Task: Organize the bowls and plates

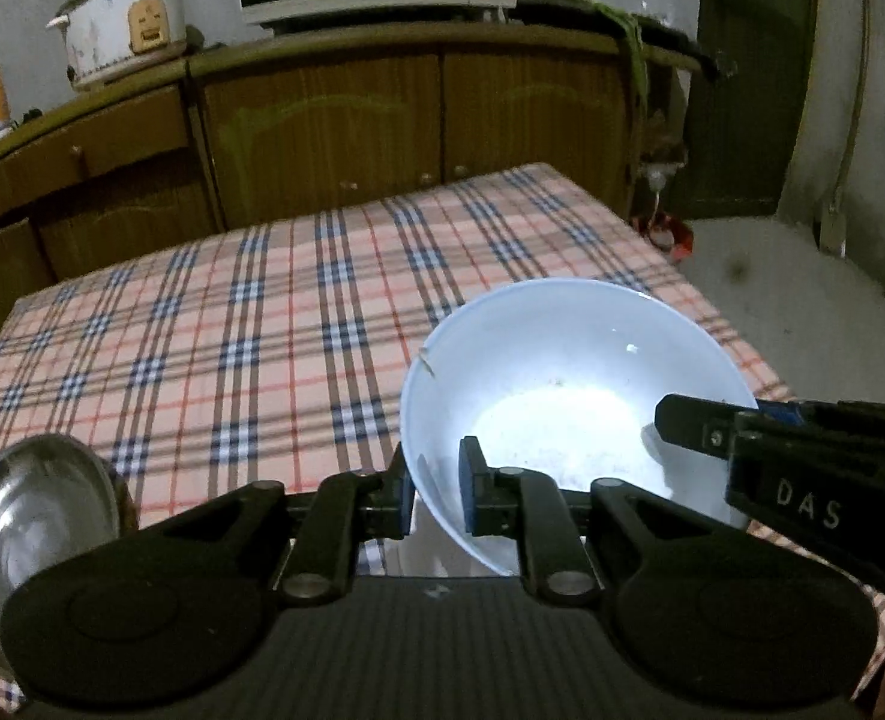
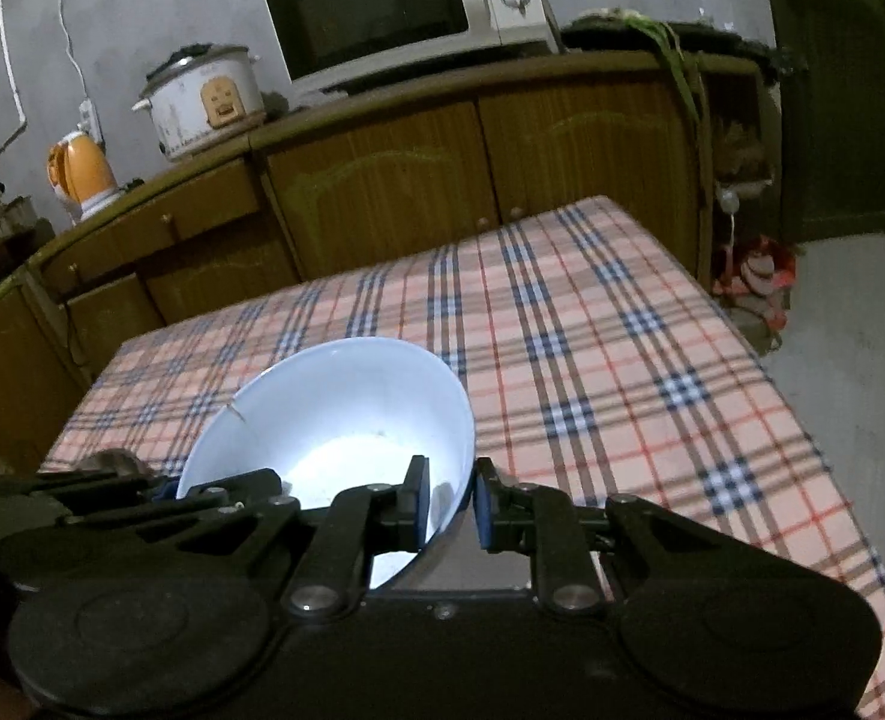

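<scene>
My left gripper [image 1: 436, 495] is pinched narrow on the near-left rim of the pale blue bowl [image 1: 568, 372], one pad inside the wall and one outside. My right gripper [image 2: 451, 501] clamps the opposite rim the same way, so I hold the bowl between both, tilted toward me over the near part of the checked tablecloth [image 1: 250, 324]. The bowl's inside is glossy, with a bright glare on its floor, a few specks and a small mark near the left rim. A steel dish [image 1: 34, 510] sits at my left, at the table's near edge.
</scene>
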